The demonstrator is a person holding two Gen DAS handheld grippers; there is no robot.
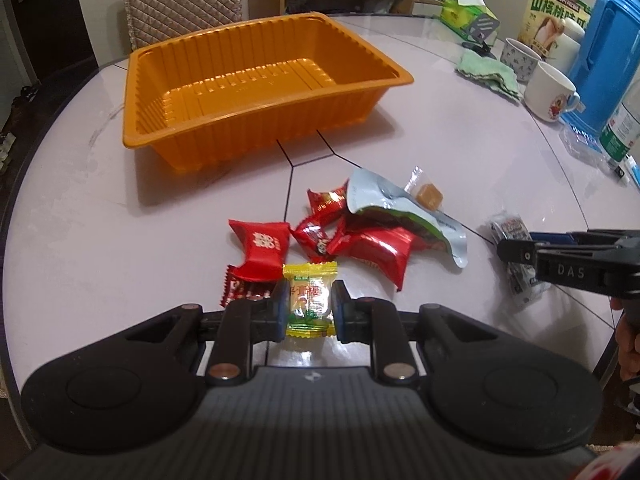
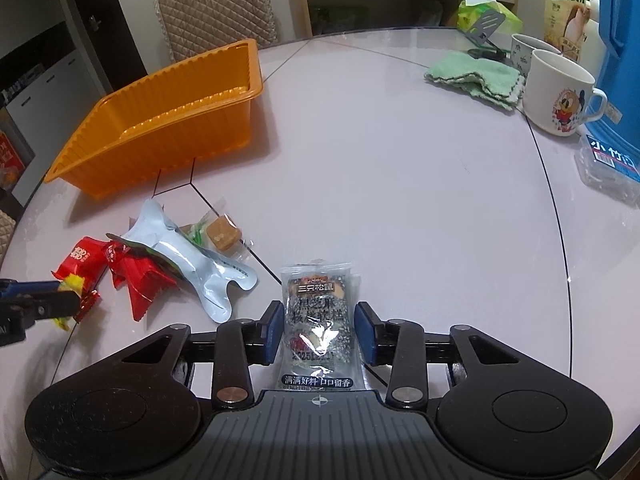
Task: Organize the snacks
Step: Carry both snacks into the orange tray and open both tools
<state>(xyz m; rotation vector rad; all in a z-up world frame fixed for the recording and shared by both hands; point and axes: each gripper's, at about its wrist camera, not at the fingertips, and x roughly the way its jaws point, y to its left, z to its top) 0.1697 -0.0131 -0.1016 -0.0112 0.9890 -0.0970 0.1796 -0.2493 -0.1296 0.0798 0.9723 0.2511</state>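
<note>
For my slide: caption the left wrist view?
Left gripper clamps a yellow candy before an empty orange tray.

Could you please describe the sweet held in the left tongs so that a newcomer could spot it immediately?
Start at the big orange tray on the pale table; nearer than it lies a heap of snacks. At the heap's near edge, the left tongs are shut on the yellow sweet. It is the only yellow wrapper, with green print, beside shiny red ones.
</note>
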